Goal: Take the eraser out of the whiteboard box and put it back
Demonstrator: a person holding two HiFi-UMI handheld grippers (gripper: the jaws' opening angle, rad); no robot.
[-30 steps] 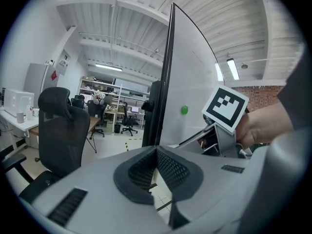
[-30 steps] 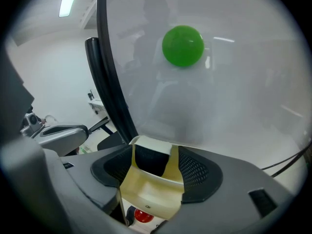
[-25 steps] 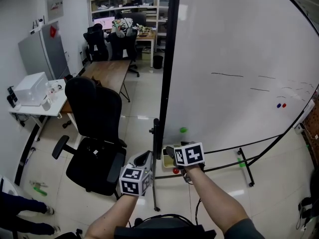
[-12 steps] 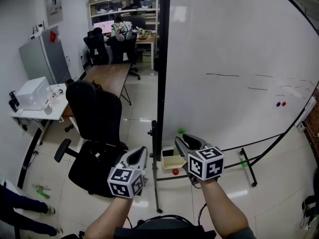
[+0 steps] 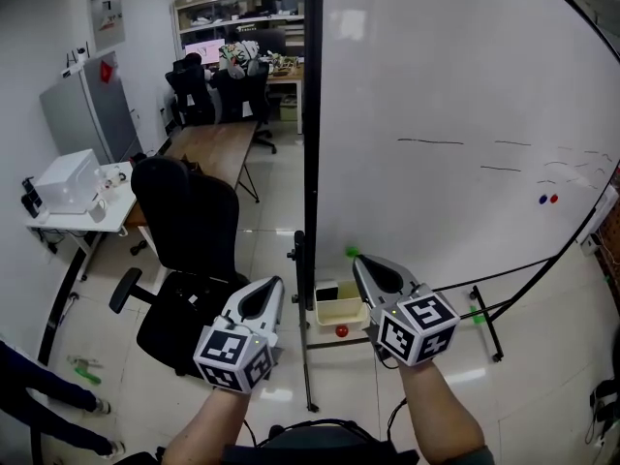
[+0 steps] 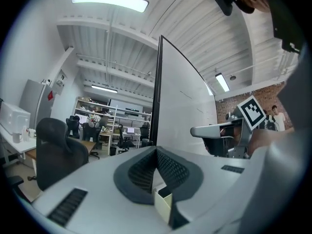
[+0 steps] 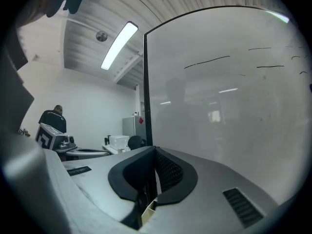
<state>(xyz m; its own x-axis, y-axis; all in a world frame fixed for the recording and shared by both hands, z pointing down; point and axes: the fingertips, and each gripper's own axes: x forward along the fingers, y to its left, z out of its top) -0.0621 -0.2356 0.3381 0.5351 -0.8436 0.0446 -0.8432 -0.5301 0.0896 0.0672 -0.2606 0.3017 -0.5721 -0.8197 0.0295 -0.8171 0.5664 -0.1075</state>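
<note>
Hovering level: your right gripper point(image 5: 360, 262), fingers just closed, empty; left gripper point(image 5: 276, 287), fingers together, empty. Whiteboard box point(image 5: 346, 323) below between them, nearer your right; eraser point(image 5: 327, 292) in its far left corner.

White whiteboard point(image 5: 455, 95) with black frame, thin dark lines, a blue dot point(image 5: 542, 199) and a red dot point(image 5: 553, 199); pale yellow box point(image 5: 341, 311); grey left gripper point(image 5: 275, 283) and grey right gripper point(image 5: 357, 259), each bearing a black-and-white square-patterned cube; black office chair point(image 5: 189, 216); brown wooden table point(image 5: 208, 143).
</note>
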